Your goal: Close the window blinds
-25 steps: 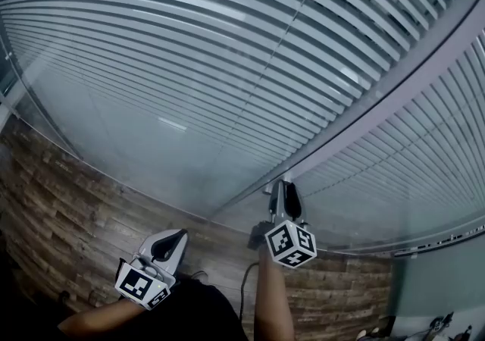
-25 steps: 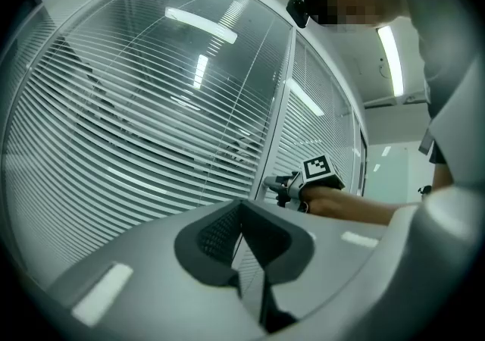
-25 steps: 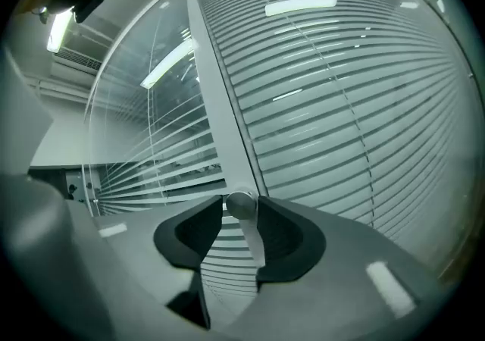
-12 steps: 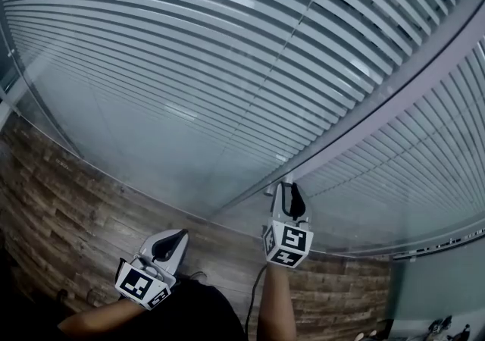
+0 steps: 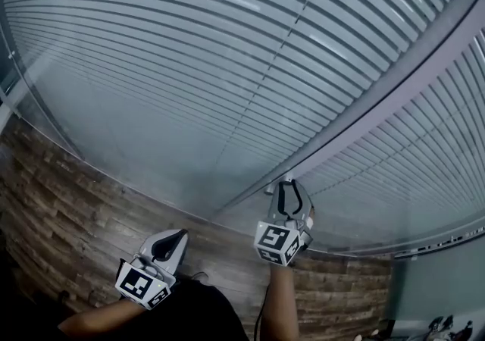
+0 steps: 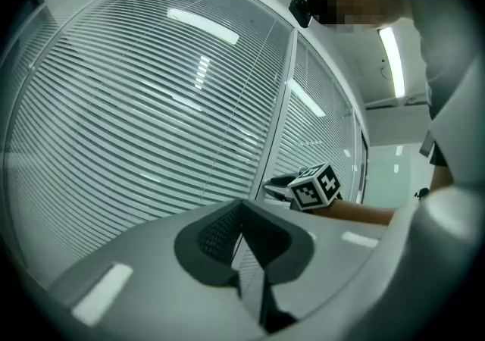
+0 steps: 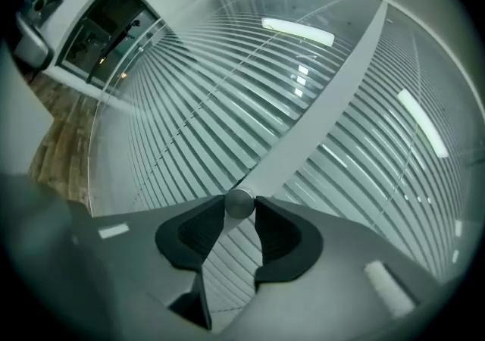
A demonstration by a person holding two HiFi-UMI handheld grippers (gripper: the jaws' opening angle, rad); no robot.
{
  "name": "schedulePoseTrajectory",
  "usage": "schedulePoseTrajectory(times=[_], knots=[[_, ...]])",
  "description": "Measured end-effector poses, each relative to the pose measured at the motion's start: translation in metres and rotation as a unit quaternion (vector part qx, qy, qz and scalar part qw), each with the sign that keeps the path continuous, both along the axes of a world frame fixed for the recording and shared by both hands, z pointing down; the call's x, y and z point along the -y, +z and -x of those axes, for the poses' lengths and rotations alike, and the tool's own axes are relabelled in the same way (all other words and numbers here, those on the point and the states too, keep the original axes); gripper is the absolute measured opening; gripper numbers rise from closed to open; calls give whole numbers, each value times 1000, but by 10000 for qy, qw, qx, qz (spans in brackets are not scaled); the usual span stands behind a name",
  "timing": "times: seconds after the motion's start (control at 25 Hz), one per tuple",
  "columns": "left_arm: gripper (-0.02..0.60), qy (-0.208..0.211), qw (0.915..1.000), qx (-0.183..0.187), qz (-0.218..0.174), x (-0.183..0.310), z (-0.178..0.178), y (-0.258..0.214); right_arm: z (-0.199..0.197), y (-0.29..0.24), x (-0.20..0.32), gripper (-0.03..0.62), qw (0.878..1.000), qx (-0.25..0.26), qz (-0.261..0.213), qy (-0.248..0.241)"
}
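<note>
White slatted blinds [image 5: 189,67] hang behind glass on both sides of a grey upright frame bar [image 5: 379,104]. A small round silver knob [image 7: 239,203] sticks out of that bar low down. My right gripper [image 5: 288,185] is shut on the knob, which sits between its dark pads [image 7: 198,229] at the tips. In the left gripper view the right gripper's marker cube [image 6: 314,186] shows against the bar. My left gripper [image 5: 180,235] hangs lower and to the left, away from the glass, shut with nothing in it [image 6: 242,207].
Wood-pattern flooring [image 5: 68,203] runs along the foot of the glass wall. In the right gripper view a dark opening [image 7: 106,36] in a white wall lies to the far left. Ceiling lights reflect in the glass [image 7: 295,31].
My right gripper has rolled on the knob, so its marker cube has turned and shifted a little left. The slats look flatter and show less gap. The left gripper has stayed put.
</note>
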State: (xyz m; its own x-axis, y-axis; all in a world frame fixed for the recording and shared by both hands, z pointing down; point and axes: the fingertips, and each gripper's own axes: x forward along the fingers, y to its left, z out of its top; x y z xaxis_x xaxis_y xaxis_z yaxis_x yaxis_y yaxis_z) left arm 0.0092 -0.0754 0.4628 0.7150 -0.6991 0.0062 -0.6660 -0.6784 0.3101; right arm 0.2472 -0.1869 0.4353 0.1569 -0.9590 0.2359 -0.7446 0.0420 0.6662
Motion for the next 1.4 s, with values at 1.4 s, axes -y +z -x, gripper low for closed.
schedulePoseTrajectory(times=[1.4], knots=[[2,52,9999,-11,114,1,8,6,3,-5,-2,127,9845,1693,-416,214]])
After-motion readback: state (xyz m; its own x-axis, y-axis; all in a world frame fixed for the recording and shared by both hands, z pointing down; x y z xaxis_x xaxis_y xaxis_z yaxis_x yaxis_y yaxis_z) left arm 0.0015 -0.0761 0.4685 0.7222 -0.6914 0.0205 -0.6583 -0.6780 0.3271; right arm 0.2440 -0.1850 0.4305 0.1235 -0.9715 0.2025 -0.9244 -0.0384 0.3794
